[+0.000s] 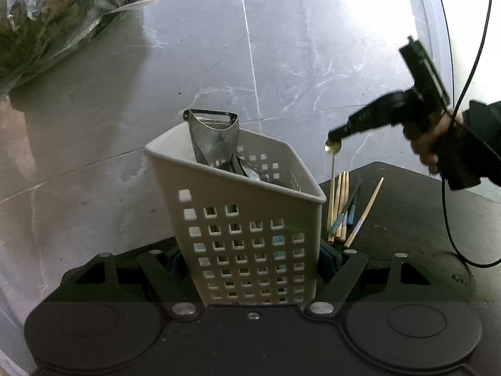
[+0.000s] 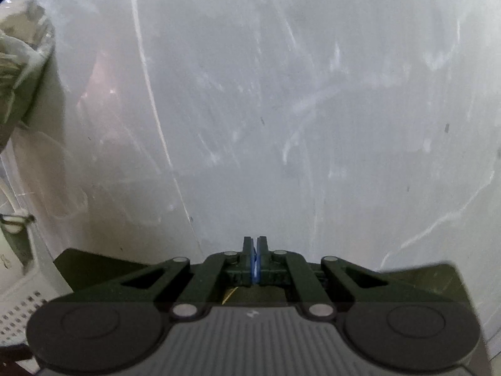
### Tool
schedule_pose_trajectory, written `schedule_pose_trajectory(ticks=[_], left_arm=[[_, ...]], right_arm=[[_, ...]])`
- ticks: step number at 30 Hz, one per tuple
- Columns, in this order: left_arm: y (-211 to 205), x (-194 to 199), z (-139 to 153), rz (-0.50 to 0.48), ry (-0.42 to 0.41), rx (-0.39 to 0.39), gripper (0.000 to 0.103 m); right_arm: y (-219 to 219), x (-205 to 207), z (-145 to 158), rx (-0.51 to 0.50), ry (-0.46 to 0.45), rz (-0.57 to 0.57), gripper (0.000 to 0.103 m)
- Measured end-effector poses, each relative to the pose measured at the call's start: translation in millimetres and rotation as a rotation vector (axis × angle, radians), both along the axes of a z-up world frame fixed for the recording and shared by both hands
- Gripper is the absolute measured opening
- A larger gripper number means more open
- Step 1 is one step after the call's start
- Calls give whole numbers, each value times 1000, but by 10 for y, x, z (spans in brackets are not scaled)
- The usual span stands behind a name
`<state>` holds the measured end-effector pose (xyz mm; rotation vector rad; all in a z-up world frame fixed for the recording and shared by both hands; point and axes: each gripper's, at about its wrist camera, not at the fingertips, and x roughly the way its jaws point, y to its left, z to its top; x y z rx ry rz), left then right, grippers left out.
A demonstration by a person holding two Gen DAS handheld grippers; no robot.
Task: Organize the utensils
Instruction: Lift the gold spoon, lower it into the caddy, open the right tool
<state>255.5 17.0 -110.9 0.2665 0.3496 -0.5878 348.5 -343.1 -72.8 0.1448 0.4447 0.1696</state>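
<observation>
Left gripper (image 1: 250,260) is clamped on the white perforated basket (image 1: 250,219), fingers pressed against both side walls low down. Basket sits at the far left corner of the black tabletop (image 1: 407,219), its far side right at the table's far edge, tilted a bit to the left in the left wrist view. Inside it: a metal peeler (image 1: 213,131) standing up above the rim at the far end, plus more metal utensils lower down, too jumbled to tell apart.

Right gripper (image 1: 333,139) hangs above the table's far edge, just right of the basket rim, held by the person's hand (image 1: 438,138). Its fingers are pinched tight on a small gold spoon (image 1: 332,156) by the bowl end, handle hanging straight down, lower end apart from the table as far as I can tell. In the right wrist view (image 2: 256,257) the blue pads (image 2: 253,263) are almost touching, only a thin pale sliver between them; the spoon itself is barely visible there. That view is motion-blurred, mostly grey marble floor (image 2: 281,94).

On the table just right of the basket: a bunch of wooden chopsticks (image 1: 339,206) lying side by side, pointing toward the far edge, two sticks with blue ends (image 1: 347,210) across them, and one more chopstick (image 1: 364,213) a little further right, angled. Black cable (image 1: 451,219) trails over the right side of the table. Clear plastic bag of greenery (image 1: 47,22) on the floor, far left.
</observation>
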Motion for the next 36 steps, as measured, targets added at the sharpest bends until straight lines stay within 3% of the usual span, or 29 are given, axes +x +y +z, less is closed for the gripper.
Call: schedule_pose_trajectory(ticks=[10,18,22,32,33,35,36], left_arm=[[19,33,-22,-28,-6,-1,78],[69,66,-46,-60,-9,-11,78],[89,70,-53,-71,-11,-15,78],[129,71,-62,-82,-12,-24,78],[130,69,-62,-83,-13,-24,78],[136,70,-63,-86,-12,-25,78],[141,70,-64,-90,-11,-26,78]], right_arm=[[293,-469,812,-82,-198,6,1],[797,-916,1447,-118,-355,101,1],[1248,-944,1368,-174,-364,180,1],[1918,-1017,860,-326,-250,303,3],[1945,-1005,825,-334,-219,311,6],[1938,-1063,783,-322,-201,314,38],[1936,-1076,783,-314,-198,311,47]])
